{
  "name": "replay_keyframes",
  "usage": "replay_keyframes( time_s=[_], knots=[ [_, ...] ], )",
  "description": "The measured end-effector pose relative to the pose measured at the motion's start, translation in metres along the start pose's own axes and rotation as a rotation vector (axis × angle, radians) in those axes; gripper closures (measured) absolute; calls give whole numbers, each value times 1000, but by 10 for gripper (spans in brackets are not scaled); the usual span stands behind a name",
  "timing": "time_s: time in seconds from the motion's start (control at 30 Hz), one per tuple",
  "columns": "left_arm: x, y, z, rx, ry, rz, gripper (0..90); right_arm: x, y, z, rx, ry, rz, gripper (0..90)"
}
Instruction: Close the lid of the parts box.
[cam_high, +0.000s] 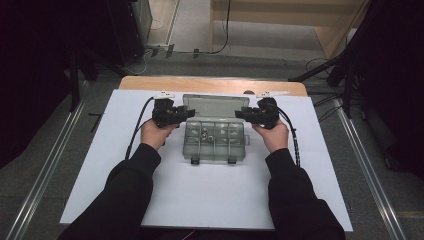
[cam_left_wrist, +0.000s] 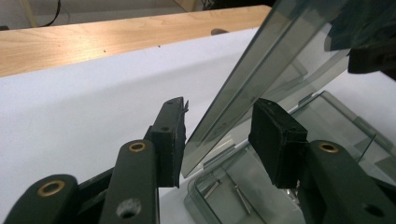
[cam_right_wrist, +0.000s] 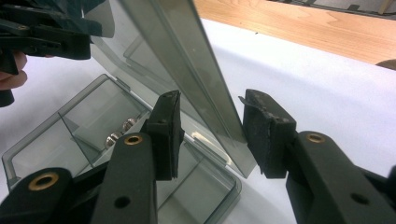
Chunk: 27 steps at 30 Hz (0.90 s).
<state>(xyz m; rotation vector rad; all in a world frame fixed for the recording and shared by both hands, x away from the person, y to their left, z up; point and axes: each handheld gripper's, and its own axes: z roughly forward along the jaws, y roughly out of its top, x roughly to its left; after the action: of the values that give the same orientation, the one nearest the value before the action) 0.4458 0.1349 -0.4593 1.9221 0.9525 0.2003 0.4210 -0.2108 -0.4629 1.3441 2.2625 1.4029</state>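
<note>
A person at a white-covered surface (cam_high: 210, 200) works a clear plastic compartment box (cam_high: 215, 142) that sits at the centre of the high view, its hinged lid (cam_high: 215, 106) raised toward 12 o'clock. The left hand-held gripper (cam_high: 186, 114) meets the lid's edge from 9 o'clock and the right hand-held gripper (cam_high: 240, 114) from 3 o'clock, each held in a hand whose dark sleeve comes in from 6 o'clock.

In the left gripper view, the left hand-held gripper (cam_left_wrist: 219, 140) is released: its jaws straddle the lid (cam_left_wrist: 261, 84), the left pad just beside the lid's edge and the other pad standing clear of it. Thin metal pins (cam_left_wrist: 240, 198) lie in the compartment below.

In the right gripper view, the right hand-held gripper (cam_right_wrist: 212, 133) likewise brackets the lid (cam_right_wrist: 187, 56); its right pad sits against or just beside the lid, the left pad apart from it, so it is not clenched. Small metal screws (cam_right_wrist: 119, 130) rest in a compartment at 9 o'clock of the jaws. A wooden strip (cam_high: 210, 84) borders the surface at 12 o'clock.
</note>
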Motion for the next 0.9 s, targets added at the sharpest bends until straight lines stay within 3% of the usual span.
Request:
replay_keyframes(
  time_s=[0.1, 0.2, 0.27, 0.43, 0.6, 0.77, 0.9],
  knots=[
    [0, 0, 0, 14, -13, -6, 485, 1, 0, -1, 3, -3, -1, 584],
    [1, -1, -2, 29, -9, -5, 481, 2, 0, -1, 7, -7, -7, 584],
    [3, -1, -4, 44, -14, -11, 421, 2, -1, -1, 7, -6, -6, 583],
    [8, -5, -11, 62, -8, -24, 420, 2, -1, -1, 5, -5, -9, 579],
    [15, -8, -20, 110, -21, -37, 378, 3, -2, -2, 6, 1, -10, 573],
    [22, -10, -27, 114, -26, -68, 378, 4, -2, -3, 8, 0, -16, 570],
    [27, -11, -30, 133, -8, -70, 378, 5, -2, -4, 9, 0, -19, 568]
  ],
)
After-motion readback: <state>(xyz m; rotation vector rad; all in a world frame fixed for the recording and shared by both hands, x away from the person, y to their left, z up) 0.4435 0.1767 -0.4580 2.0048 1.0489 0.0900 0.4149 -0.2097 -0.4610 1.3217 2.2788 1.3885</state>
